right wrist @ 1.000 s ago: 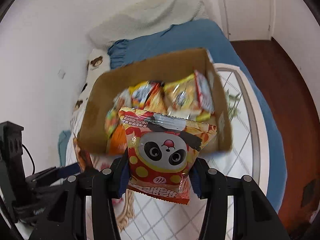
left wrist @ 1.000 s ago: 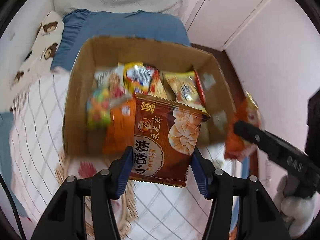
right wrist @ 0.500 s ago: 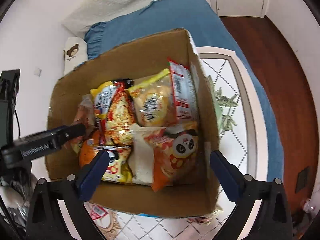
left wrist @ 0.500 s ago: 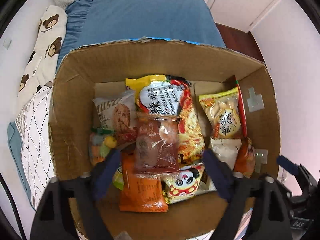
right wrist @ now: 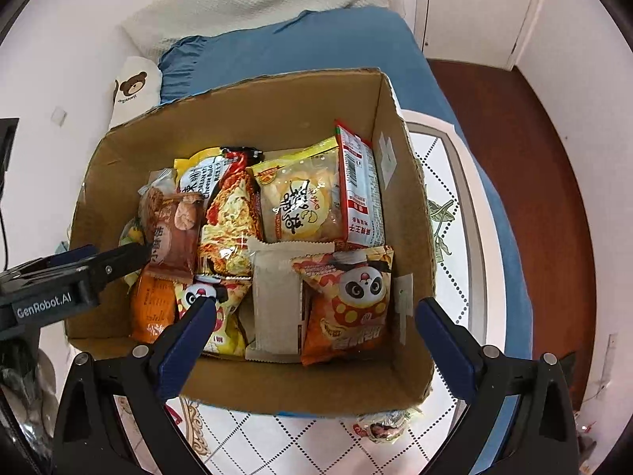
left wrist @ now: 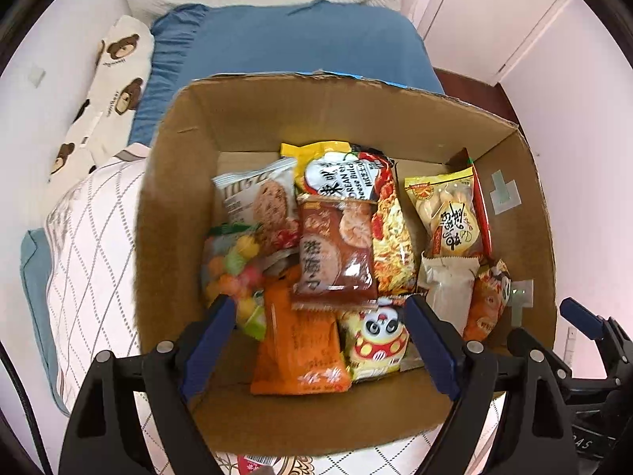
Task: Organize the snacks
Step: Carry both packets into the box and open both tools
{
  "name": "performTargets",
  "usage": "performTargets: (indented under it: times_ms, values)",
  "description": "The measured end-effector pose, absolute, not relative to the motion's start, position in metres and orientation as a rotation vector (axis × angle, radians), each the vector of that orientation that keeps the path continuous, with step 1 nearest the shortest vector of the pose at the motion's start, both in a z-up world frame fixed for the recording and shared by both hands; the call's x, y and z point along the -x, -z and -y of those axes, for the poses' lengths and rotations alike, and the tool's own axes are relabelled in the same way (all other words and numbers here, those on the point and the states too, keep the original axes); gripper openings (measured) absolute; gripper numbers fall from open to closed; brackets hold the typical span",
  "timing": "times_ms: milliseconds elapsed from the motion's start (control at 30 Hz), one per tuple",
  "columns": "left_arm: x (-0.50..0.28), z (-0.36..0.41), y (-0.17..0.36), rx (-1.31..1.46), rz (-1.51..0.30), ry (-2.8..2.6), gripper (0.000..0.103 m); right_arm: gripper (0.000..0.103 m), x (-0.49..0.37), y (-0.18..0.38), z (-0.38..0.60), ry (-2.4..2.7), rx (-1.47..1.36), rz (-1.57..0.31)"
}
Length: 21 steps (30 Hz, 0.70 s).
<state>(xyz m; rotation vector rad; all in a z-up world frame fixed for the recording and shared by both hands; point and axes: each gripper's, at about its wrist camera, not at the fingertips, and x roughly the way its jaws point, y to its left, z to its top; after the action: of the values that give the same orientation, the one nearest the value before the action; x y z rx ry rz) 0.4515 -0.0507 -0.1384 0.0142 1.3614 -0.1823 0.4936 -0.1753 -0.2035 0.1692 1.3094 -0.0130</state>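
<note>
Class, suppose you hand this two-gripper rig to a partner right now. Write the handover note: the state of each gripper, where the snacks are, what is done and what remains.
Left gripper: open, empty, over the cardboard box.
Right gripper: open, empty, over the same box.
Done: the brown biscuit packet lies on top of the pile in the middle; the orange panda packet lies at the box's right side. Noodles, cookies and candy are also inside.
Left: one small wrapped snack lies on the bedspread just outside the near wall; probably fetch it next.

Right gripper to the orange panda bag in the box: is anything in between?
Nothing visible. The open right gripper hangs directly above the orange panda bag, which lies on top near the cardboard box's right wall, uncovered.
</note>
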Motion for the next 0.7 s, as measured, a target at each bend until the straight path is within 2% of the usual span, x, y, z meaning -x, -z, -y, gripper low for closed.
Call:
performTargets:
  times_ms: [700]
  values:
    - [-0.328, 0.032, 0.048, -0.041, -1.046, 0.213, 0.087, 0.102, -0.382, 0.127, 0.160, 0.013, -0.125, -1.073]
